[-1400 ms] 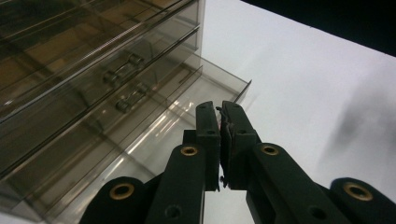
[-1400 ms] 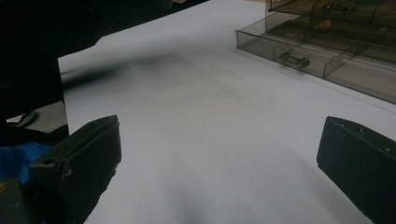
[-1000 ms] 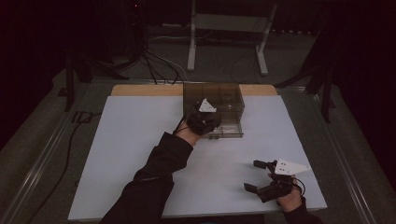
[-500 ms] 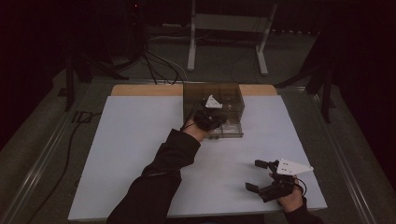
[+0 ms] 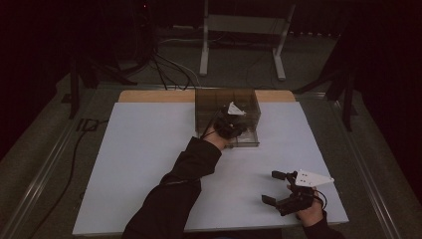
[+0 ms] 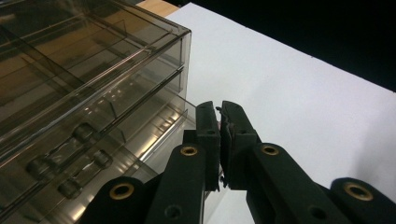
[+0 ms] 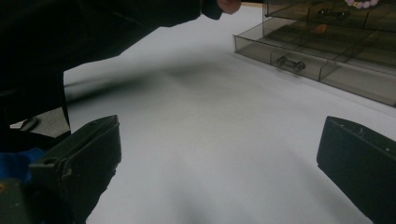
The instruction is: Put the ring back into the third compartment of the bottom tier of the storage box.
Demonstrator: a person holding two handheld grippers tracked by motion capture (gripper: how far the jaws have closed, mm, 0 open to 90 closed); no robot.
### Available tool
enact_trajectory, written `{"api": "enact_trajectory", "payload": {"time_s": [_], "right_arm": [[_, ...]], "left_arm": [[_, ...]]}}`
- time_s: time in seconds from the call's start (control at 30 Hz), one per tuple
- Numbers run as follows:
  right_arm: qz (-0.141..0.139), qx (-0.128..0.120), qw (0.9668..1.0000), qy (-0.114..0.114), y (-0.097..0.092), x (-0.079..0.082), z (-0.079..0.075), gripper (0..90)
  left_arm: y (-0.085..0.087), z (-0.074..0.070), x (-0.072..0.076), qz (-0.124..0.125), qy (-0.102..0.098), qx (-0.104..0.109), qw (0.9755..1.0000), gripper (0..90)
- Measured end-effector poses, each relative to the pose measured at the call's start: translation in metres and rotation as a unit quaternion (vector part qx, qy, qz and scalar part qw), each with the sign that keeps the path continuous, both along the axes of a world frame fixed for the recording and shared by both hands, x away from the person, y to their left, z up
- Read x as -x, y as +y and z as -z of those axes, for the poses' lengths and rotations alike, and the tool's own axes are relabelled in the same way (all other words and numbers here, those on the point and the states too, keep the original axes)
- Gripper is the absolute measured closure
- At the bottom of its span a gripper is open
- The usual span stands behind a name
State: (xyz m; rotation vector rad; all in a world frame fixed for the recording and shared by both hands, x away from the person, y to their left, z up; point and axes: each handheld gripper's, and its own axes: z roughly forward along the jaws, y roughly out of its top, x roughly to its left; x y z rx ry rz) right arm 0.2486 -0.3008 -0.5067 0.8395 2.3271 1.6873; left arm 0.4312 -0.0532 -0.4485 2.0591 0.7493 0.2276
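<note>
High view first: the left gripper (image 5: 230,124) sits at the smoky clear drawer box (image 5: 249,102), upper centre of the white table (image 5: 139,164). Left gripper view: jaws pinched together on nothing, beside the box's corner; it looks like stiff, slick, brittle plastic, so take a drawer knob (image 6: 70,187). Right gripper view: the right gripper (image 7: 217,163) idles, jaws wide apart.

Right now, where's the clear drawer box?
In the high view the clear drawer box sits at the white mat's far edge, centre, with the left claw at its front.
</note>
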Motion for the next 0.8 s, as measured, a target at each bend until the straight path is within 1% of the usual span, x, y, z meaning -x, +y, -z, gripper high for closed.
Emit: {"api": "enact_trajectory", "payload": {"time_s": [0.03, 0.1, 0.17, 0.23, 0.3, 0.33, 0.4, 0.47, 0.53, 0.57, 0.6, 0.63, 0.67, 0.7, 0.73, 0.77, 0.8], "right_arm": [[0.000, 0.000, 1.0000, -0.001, 0.000, 0.000, 0.000, 0.0], [-0.001, 0.000, 1.0000, -0.001, 0.000, 0.000, 0.000, 0.0], [-0.002, -0.002, 1.0000, -0.001, 0.000, 0.001, -0.001, 0.0], [-0.002, -0.003, 1.0000, -0.002, 0.000, 0.001, -0.001, 0.0], [-0.001, -0.002, 1.0000, 0.000, -0.001, 0.001, 0.000, 0.0], [-0.001, -0.002, 1.0000, -0.001, -0.001, 0.001, 0.000, 0.0], [0.001, -0.004, 1.0000, -0.002, -0.001, 0.001, -0.001, 0.0], [0.000, -0.003, 1.0000, -0.001, -0.001, 0.002, -0.001, 0.0], [-0.001, -0.004, 1.0000, -0.001, -0.001, 0.001, -0.001, 0.0], [-0.001, -0.005, 1.0000, -0.003, -0.001, 0.002, -0.001, 0.0], [-0.002, -0.005, 1.0000, -0.003, -0.001, 0.002, -0.001, 0.0], [-0.003, -0.004, 1.0000, -0.003, -0.001, 0.002, -0.001, 0.0], [-0.004, -0.003, 1.0000, -0.003, -0.001, 0.002, -0.001, 0.0], [-0.003, -0.004, 1.0000, -0.003, -0.001, 0.002, -0.001, 0.0], [-0.004, -0.005, 1.0000, -0.003, -0.001, 0.002, -0.001, 0.0], [-0.004, -0.004, 1.0000, -0.003, -0.001, 0.002, -0.001, 0.0], [-0.004, -0.003, 1.0000, -0.002, -0.001, 0.002, -0.001, 0.0]], "left_arm": [[-0.001, 0.000, -0.001, 0.001, -0.001, -0.003, 1.0000, 88.1], [-0.003, 0.001, -0.003, 0.000, 0.005, 0.001, 1.0000, 88.1], [-0.006, 0.002, -0.004, -0.001, 0.002, -0.004, 1.0000, 88.1], [-0.009, 0.003, -0.006, -0.001, 0.005, -0.007, 1.0000, 88.1], [-0.011, 0.003, -0.006, -0.004, 0.002, -0.010, 0.9999, 88.1], [-0.011, 0.004, -0.007, -0.005, 0.004, -0.007, 1.0000, 88.1], [-0.013, 0.005, -0.009, -0.008, 0.004, -0.012, 0.9999, 88.1], [-0.016, 0.006, -0.011, -0.013, 0.009, -0.013, 0.9998, 88.1], [-0.020, 0.008, -0.012, -0.015, 0.002, -0.023, 0.9996, 88.1], [-0.020, 0.009, -0.013, -0.014, 0.004, -0.025, 0.9996, 88.1], [-0.021, 0.010, -0.013, -0.017, 0.002, -0.027, 0.9995, 88.1], [-0.022, 0.011, -0.013, -0.018, -0.004, -0.031, 0.9994, 87.8], [-0.022, 0.012, -0.013, -0.019, -0.006, -0.029, 0.9994, 87.2], [-0.023, 0.012, -0.013, -0.024, -0.010, -0.028, 0.9993, 86.5], [-0.022, 0.012, -0.013, -0.024, -0.012, -0.024, 0.9994, 81.8], [-0.022, 0.012, -0.012, -0.018, -0.011, -0.021, 0.9996, 78.9], [-0.022, 0.011, -0.011, -0.015, -0.013, -0.026, 0.9995, 73.3]]}}
